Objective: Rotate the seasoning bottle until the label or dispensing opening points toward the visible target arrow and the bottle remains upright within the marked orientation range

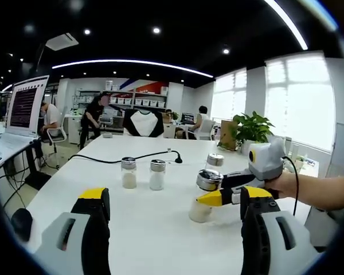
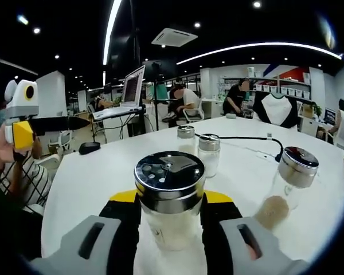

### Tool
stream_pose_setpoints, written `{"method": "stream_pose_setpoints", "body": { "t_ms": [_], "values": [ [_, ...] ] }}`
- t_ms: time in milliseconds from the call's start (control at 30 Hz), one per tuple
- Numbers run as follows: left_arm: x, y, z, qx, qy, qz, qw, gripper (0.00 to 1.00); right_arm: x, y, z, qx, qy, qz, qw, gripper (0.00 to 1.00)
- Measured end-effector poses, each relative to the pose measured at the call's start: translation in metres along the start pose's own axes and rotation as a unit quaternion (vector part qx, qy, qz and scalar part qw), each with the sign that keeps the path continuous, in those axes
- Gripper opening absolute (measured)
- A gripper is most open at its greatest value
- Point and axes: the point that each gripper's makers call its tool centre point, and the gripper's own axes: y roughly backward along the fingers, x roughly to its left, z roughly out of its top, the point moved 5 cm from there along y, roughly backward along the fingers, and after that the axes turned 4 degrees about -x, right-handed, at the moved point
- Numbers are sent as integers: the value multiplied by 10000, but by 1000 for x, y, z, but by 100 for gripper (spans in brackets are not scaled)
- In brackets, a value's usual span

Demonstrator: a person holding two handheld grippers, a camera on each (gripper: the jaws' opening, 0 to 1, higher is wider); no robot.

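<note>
A glass seasoning bottle (image 2: pixel 169 220) with pale powder and a perforated metal lid (image 2: pixel 169 173) stands upright on the white table (image 2: pixel 92 183). My right gripper (image 2: pixel 171 199) is shut on its body just below the lid. In the left gripper view the same bottle (image 1: pixel 199 209) stands at centre right, with the right gripper (image 1: pixel 211 196) reaching in from the right in a person's hand (image 1: pixel 286 184). My left gripper (image 1: pixel 175 195) hovers over the table with its jaws wide open and nothing between them, a little short of the bottle. The left gripper (image 2: pixel 22 114) also appears at the far left of the right gripper view.
Two more shakers (image 1: pixel 128 173) (image 1: pixel 157 174) stand side by side mid-table, and another (image 1: pixel 215 161) stands behind the held bottle. A shaker with brownish contents (image 2: pixel 289 183) is close on the right. A black cable (image 1: pixel 103 161), a mouse (image 2: pixel 89 147), a laptop (image 2: pixel 129 91) and seated people lie beyond.
</note>
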Motion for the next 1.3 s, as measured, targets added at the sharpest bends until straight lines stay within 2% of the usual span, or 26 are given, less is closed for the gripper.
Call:
{"method": "stream_pose_setpoints", "body": {
  "t_ms": [300,500,700,967,1300],
  "values": [
    [1,0,2,-13,-3,8,10000,100,1,4,0,64,-183,-67,9998,40],
    [0,0,0,13,-2,3,10000,100,1,17,-3,172,-190,-162,9995,39],
    [-2,0,0,-1,-4,-42,10000,100,3,33,-6,146,-191,-350,9991,39],
    [-4,0,-1,-17,55,-116,9999,100,3,62,-7,-139,-497,-731,9960,40],
    [-7,-1,-5,-3,80,-193,9998,100,-1,93,-6,-243,-473,-1317,9899,42]
  ]
}}
